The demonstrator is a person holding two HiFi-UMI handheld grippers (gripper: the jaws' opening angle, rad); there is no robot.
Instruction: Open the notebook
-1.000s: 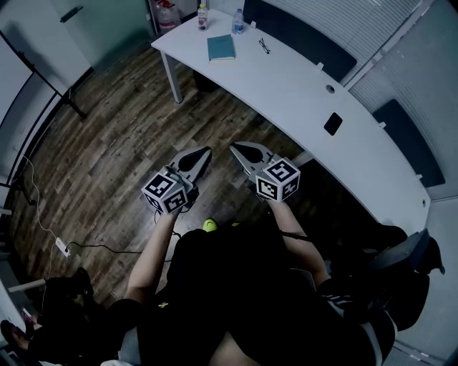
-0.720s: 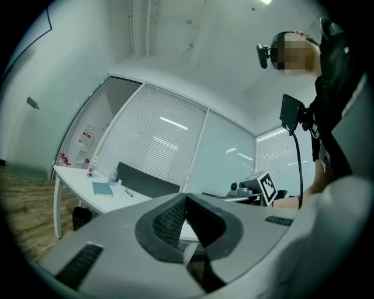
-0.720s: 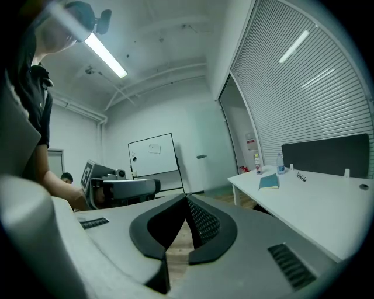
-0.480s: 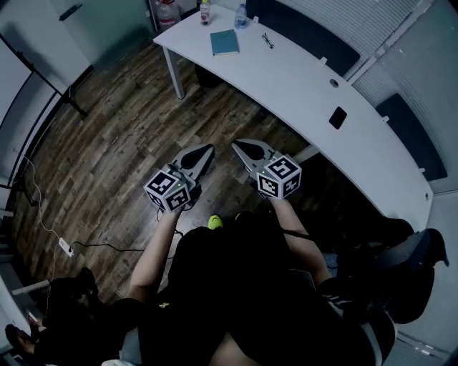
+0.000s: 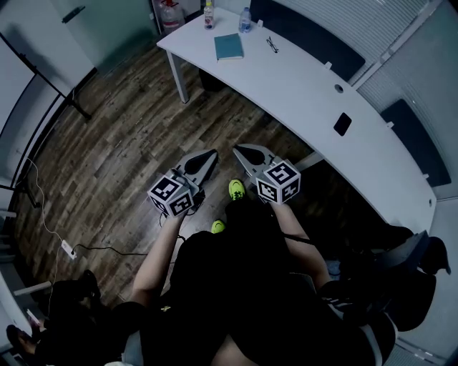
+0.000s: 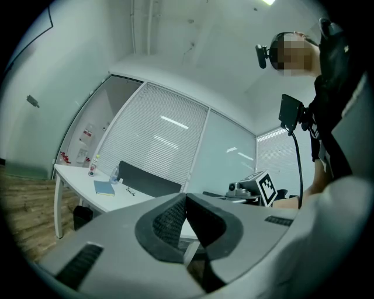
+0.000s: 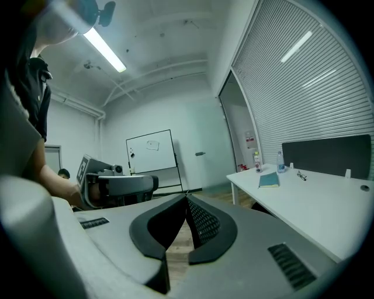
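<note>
Teal notebook lay closed and flat near the far left end of the long white table. Two bottles stood just beyond it, by the table's far end. A pair of glasses lay to its right, not touching it. A dark flat object, possibly a phone, lay well along the table to the right.

Both grippers were held out in front of the person over the wood floor, short of the table and well apart from the notebook.
- Left gripper: jaws pressed together, nothing between them.
- Right gripper: also closed and empty.

Judged step: approach. Opening had not begun and the cover was untouched.

Next move, as judged: reach the table's end, part one gripper's jaws to catch the cover's free edge, and steady the book with the other. The spine side could not be told from this far away.
</note>
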